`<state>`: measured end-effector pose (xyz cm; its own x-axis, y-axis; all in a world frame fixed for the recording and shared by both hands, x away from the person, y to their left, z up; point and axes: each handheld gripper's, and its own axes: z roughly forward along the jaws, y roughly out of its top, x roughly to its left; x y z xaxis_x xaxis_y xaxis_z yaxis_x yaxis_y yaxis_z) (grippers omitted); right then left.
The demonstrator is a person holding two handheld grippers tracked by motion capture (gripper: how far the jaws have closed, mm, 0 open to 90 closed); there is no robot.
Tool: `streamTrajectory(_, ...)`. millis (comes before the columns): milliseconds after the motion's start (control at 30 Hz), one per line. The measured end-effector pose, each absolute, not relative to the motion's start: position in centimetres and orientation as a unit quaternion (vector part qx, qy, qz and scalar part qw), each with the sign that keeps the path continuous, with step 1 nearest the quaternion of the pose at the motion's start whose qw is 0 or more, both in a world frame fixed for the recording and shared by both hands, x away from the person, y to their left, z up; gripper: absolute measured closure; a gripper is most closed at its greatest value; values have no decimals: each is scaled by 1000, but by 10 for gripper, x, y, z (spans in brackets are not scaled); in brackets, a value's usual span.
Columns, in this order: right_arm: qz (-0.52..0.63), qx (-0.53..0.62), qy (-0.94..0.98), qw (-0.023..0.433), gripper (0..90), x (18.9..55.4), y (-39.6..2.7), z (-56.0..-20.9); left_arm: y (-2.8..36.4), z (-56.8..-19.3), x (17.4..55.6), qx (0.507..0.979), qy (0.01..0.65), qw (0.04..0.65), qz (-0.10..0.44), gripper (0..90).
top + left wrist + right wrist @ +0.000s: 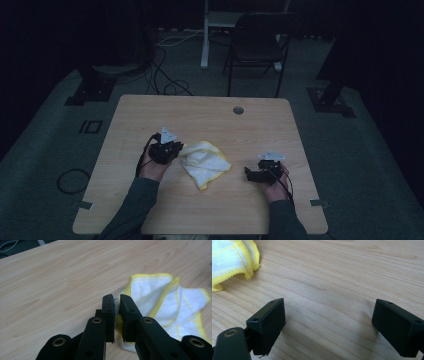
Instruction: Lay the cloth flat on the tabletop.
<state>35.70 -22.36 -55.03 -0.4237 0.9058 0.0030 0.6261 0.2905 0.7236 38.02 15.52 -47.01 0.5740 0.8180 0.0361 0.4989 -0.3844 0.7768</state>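
Nearest the high camera, the person's forearms come in from the near edge of the wooden table (150, 210). The left gripper (117, 305) has its jaws nearly together, pinching a yellow-hemmed edge of the white cloth (172, 302); the fabric appears caught between the pads, though the dim overhead picture cannot confirm it. From that pinch the cloth (205, 162) spreads to the right, rumpled, its length running toward the near-right. The right gripper (329, 325) rests further right with jaws wide apart over bare wood, the cloth's near corner off to its far-left, so the left hand is the nearer one.
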Motion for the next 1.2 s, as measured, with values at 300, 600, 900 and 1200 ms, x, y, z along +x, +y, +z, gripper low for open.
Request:
streamTrajectory(300,333,495,775,210,114,357,-223,-550,180,-481,397,794,442,359,210,830)
streamTrajectory(600,333,495,775,210,114,357,-223,-550,208,-499,417,779,488,345,191,829)
streamTrajectory(900,333,495,775,210,114,357,-223,-550,234,-511,423,763,525,327,187,828)
streamTrajectory(1200,335,494,775,209,128,357,-223,-550,256,-522,420,749,554,313,185,822)
